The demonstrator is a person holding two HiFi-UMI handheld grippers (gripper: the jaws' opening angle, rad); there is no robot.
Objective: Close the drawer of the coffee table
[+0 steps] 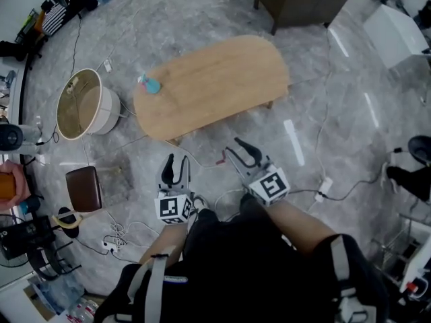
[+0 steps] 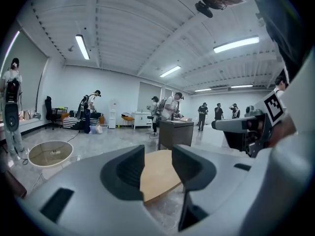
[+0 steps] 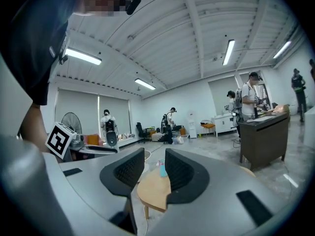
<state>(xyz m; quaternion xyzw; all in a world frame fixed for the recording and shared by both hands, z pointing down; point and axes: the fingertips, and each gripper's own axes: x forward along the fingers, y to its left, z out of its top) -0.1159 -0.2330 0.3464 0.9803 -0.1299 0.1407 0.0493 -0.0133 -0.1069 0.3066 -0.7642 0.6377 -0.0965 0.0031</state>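
Grey marbled floor (image 1: 337, 126) carries one oval wooden worktop (image 1: 215, 79), the coffee table, at the middle of the head view; its drawer cannot be made out from above. Beyond it stands one dark cabinet (image 1: 300, 2), to its left one round white tub (image 1: 81, 106) and one brown stool (image 1: 84, 188). Two tools hang short of its near edge: the left hand-held gripper (image 1: 178, 159) and right hand-held gripper (image 1: 232, 145), jaws partly apart, nothing between. One small teal item (image 1: 151, 85), possibly a bottle, sits on the top.

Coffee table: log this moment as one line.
left claw open, empty | right claw open, empty | coffee table untouched | drawer not in view
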